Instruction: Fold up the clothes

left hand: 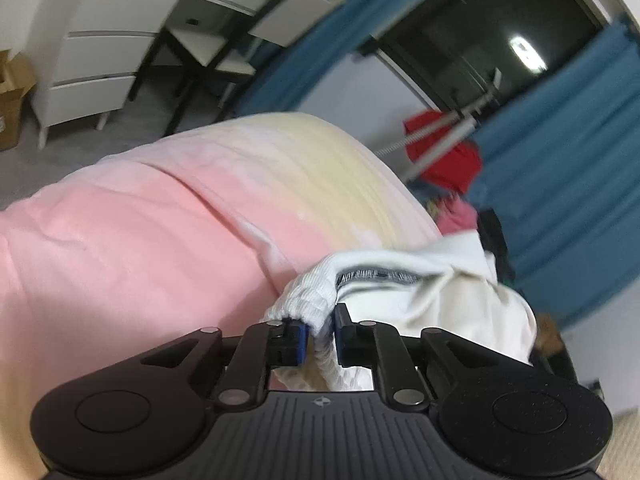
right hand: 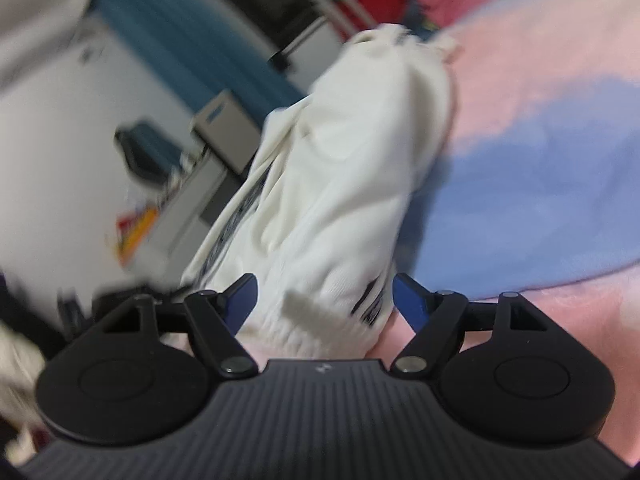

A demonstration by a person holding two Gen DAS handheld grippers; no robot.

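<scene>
The left claw (left hand: 320, 330) pinched the white sweatshirt's (left hand: 420, 280) ribbed hem to lift it; the right claw (right hand: 324, 300) gaped around it.

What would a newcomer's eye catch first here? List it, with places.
First, the crumpled white knit garment with dark lettered trim, its ribbed edge pinched in the shut left hand-held gripper. In the right wrist view the same cloth stretches away between the open fingers of the right hand-held gripper. Beneath lies the pastel pink, yellow and blue bedspread.
</scene>
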